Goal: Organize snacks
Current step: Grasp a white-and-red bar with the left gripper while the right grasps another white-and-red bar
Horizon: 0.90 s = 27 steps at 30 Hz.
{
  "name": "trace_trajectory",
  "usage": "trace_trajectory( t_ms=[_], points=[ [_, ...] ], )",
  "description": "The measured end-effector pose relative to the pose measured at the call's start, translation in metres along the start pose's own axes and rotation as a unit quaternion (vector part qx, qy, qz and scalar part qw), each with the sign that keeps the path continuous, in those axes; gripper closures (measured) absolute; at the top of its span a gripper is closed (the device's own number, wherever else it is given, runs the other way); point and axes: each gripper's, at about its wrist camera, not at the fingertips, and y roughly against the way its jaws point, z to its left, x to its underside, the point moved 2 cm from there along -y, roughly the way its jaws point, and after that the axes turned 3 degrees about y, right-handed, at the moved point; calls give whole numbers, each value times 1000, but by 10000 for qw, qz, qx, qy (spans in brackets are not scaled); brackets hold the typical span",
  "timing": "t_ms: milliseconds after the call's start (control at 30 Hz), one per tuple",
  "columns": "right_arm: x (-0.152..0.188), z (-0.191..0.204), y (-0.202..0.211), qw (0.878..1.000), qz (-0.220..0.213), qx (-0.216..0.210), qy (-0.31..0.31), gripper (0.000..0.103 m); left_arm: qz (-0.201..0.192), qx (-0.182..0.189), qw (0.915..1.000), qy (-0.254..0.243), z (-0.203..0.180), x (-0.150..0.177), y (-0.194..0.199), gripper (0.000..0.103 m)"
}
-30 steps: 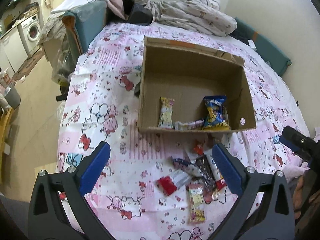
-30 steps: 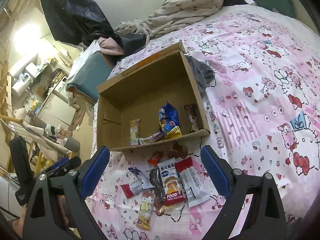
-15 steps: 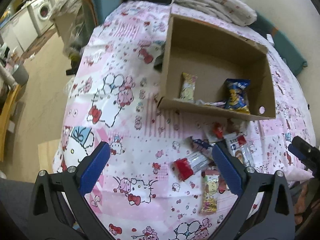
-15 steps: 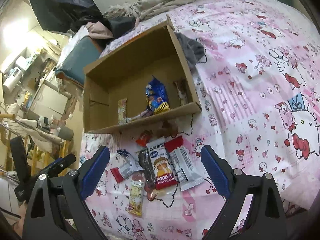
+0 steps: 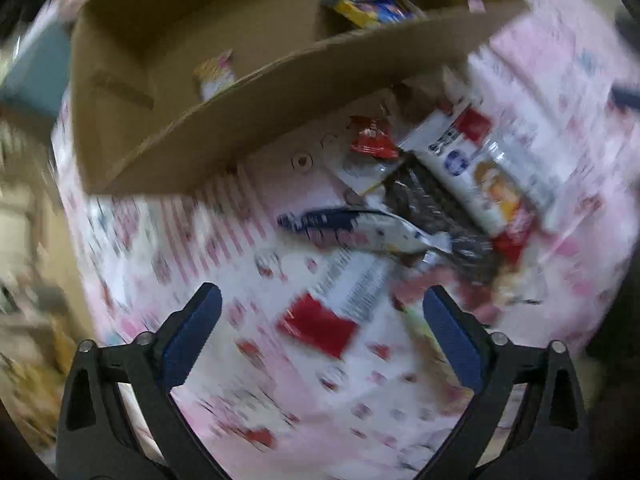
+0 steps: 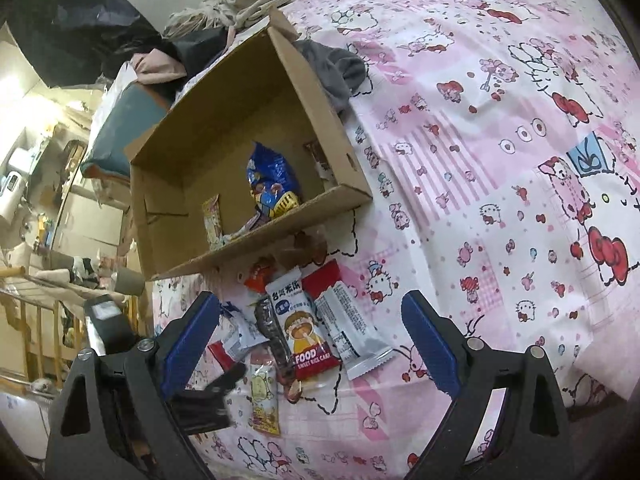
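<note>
**Both tools spread wide above the snack pile, nothing held**

Left wrist view: the picture is heavily smeared. The left tool is released, its two blue-padded fingers standing far apart with nothing between them but the pink cartoon-print bed sheet. Just ahead of it lies a white wrapper with a red end. Beyond that, a white-and-navy packet rests across a dark, speckled wrapper. To the right lies a white rice-cake packet with a cartoon figure on it, and a small red packet sits near the front wall of the cardboard box. Inside the box, a blue-and-yellow bag and a pale yellow packet are visible over the rim.

Right wrist view: this picture is sharp. The right tool is also released, its jaws wide and empty, hanging over the loose snacks on the bed sheet. Between its fingers lie the rice-cake packet marked "FOOD", a white wrapper with a red top touching its right side, and the dark wrapper along its left. A yellow cartoon packet lies nearest the camera, and the small red packet lies just under the box's front wall. The cardboard box sits open on the bed, holding the blue bag, the pale yellow packet and a brown-ended packet by its right wall. A grey cloth is bunched against the box's outer right side. The left tool's black body shows at lower left.
</note>
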Motion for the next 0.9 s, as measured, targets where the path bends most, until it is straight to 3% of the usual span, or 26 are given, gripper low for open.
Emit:
trace_trajectory(
  t_ms=[167,267,300,333,467,733,833,900],
  points=[
    [-2,0,-2,10000,11,-35,-42,8,66,167,9970,-753,-14,-10,-16,26],
    [-1,0,-4,10000,58,-11,-30,8,194,471,9957,-771,-13,-11,-21,46],
    [-1,0,-5,10000,83,-3,-34,8,219,565,9961,-648,-11,-12,-20,65],
    [-1,0,-7,9999,102,6,-35,8,251,609,9962,-570,-10,-11,-18,72],
    [-2,2,-10,9999,141,8,-2,8,443,889,9933,-587,-10,-1,-11,76],
    [-1,9,-13,9998,201,-30,54,8,736,1470,9861,258,18,27,33,76],
    [-3,7,-15,9996,281,63,54,8,590,1332,9880,505,29,41,49,76],
    [-3,5,-21,9989,426,184,68,10,424,1202,9867,1007,44,47,58,76]
  ],
)
